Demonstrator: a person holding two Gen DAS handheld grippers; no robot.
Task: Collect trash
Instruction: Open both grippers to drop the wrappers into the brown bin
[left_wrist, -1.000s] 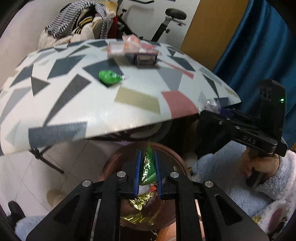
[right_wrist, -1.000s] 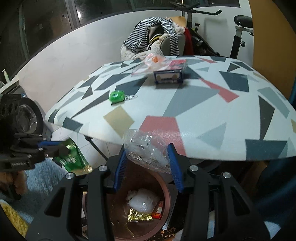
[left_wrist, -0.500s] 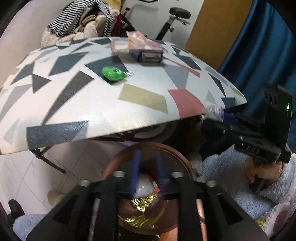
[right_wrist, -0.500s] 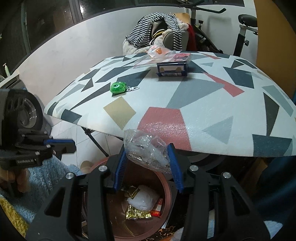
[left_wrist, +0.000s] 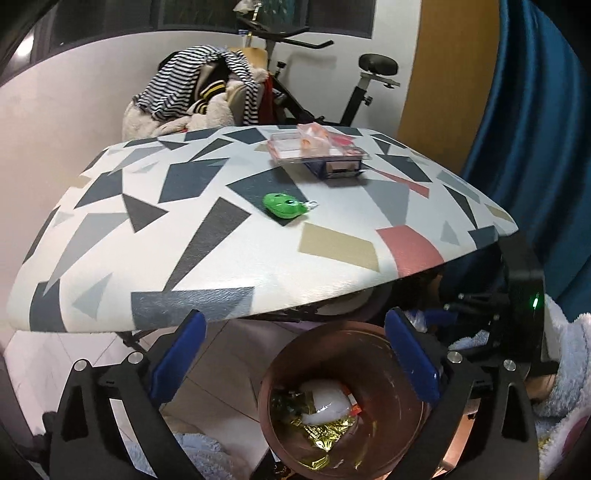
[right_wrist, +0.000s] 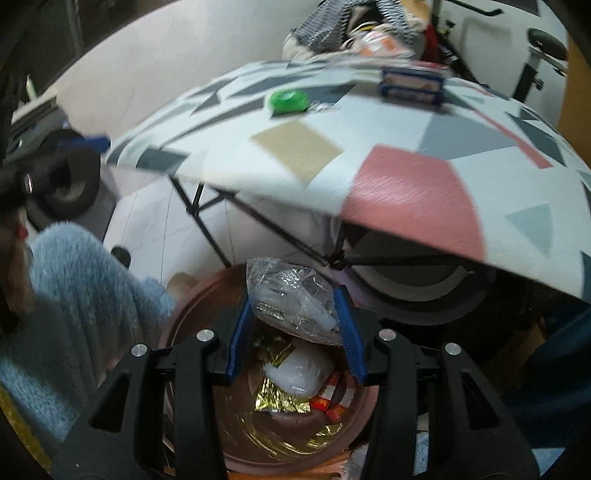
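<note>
Lower centre: bin (right_wrist: 184, 325) part-filled; right gripper (right_wrist: 293, 332) clamping clear bag (right_wrist: 291, 299) above; left gripper (left_wrist: 291, 354) opening, empty; table (left_wrist: 221, 258) items remaining.

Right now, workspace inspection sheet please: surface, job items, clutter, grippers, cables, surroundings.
Surface: patterned table, front edge overhanging the bin.
Job's things: brown bin on the floor holds gold foil, a white wad and red scraps; clear plastic wrapper held above it.
Clutter: green keychain toy, blue box under a clear pack, all on the table.
Grippers: left gripper opening, nothing between its fingers; right gripper shut on the wrapper.
Cables: nothing seen.
Surroundings: clothes pile, exercise bike, blue curtain.
</note>
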